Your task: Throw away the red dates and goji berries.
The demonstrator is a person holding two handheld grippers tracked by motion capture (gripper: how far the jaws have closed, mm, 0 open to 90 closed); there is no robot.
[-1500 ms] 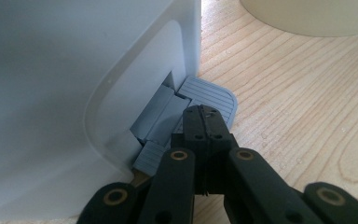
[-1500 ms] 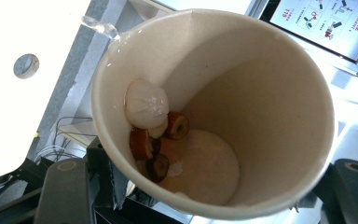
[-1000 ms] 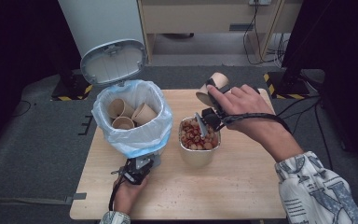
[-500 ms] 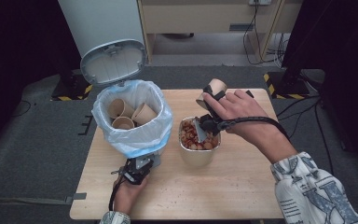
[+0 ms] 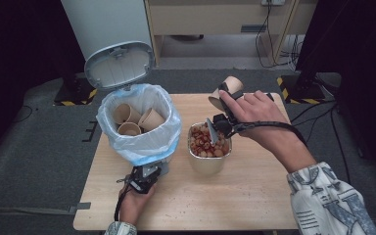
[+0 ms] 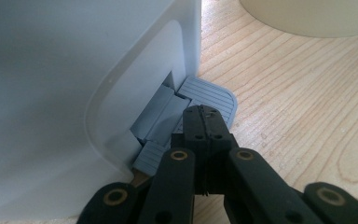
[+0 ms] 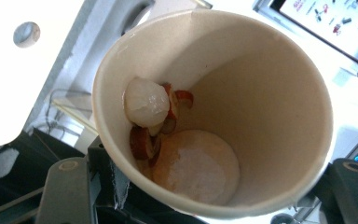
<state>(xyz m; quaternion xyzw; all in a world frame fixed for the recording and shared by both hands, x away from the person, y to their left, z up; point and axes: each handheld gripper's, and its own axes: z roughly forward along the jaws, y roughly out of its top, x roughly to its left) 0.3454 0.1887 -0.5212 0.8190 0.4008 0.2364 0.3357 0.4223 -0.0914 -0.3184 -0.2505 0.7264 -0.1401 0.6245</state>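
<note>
High view: a wooden table (image 5: 235, 196) stands on grey carpet, with a cabinet and cables behind it. On it sit a white pedal bin (image 5: 139, 127) lined with a pale blue bag, its lid (image 5: 119, 66) raised, with three paper cups (image 5: 136, 119) inside — and just to its right a foil container (image 5: 209, 147) of reddish food scraps. The right gripper (image 5: 219, 128) hangs over the container's rim, a paper cup (image 5: 226, 91) clamped in it and tilted on its side. The left gripper (image 5: 144, 178) lies low at the foot of the bin.

Left gripper view: the jaws are pressed together with nothing between them, their tip resting on the grey foot pedal (image 6: 209, 97) at the bin's base, which the high view hides. Wood grain runs to the right, and the pale base of what is probably the foil container shows at the top edge.

Right gripper view: the cup's inside (image 7: 242, 116) faces the camera — a white peeled piece (image 7: 147, 101) and several reddish-brown shell scraps (image 7: 142, 142) cling to the wall near the bottom. The black jaws grip the cup from outside, below its rim. The bin's lid shows blurred behind the cup.
</note>
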